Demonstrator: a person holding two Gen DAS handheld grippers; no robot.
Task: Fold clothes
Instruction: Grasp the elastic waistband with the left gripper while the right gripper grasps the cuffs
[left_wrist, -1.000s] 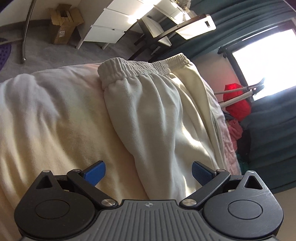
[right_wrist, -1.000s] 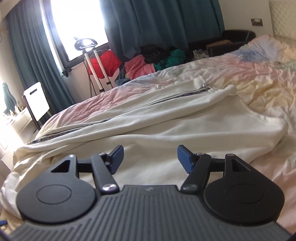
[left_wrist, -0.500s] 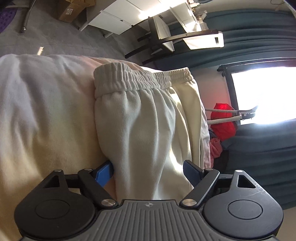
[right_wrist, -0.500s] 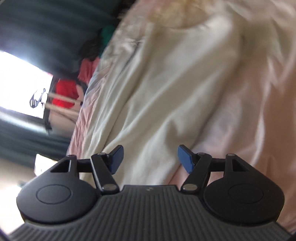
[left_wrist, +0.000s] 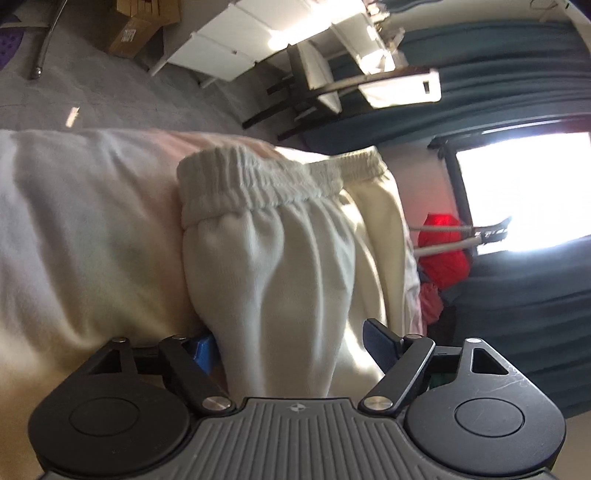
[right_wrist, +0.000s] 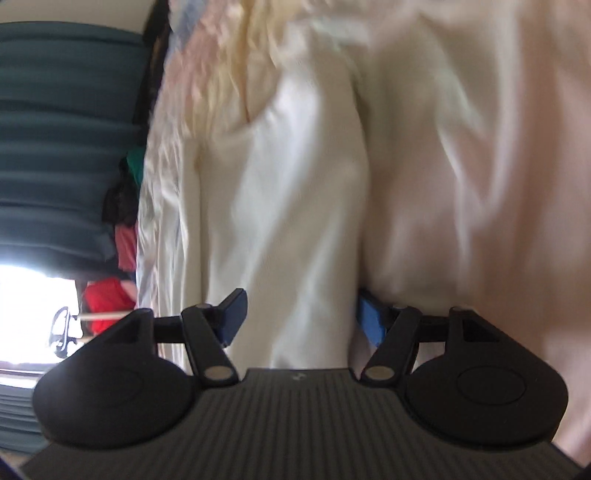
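Cream sweatpants (left_wrist: 295, 266) lie on the bed, their elastic waistband (left_wrist: 266, 181) at the far end in the left wrist view. My left gripper (left_wrist: 291, 343) is open and straddles a fold of the pants; its left blue pad is tucked under the fabric edge, its right pad stands apart. In the blurred right wrist view the pant leg (right_wrist: 295, 206) runs away from me. My right gripper (right_wrist: 301, 317) is open around it, the right blue pad under the cloth edge.
A pale pink and cream bedsheet (left_wrist: 81, 229) covers the bed. Beyond the bed edge are grey floor, a cardboard box (left_wrist: 136, 22), white drawers (left_wrist: 236, 48), a dark chair (left_wrist: 317, 88), teal curtains (left_wrist: 517, 74), a red item (left_wrist: 443, 251) and a clothes heap (right_wrist: 125, 206).
Both grippers rolled sideways and pushed forward onto the pants. The fabric now sits between the jaws of each, with one pad slipped under the cloth edge.
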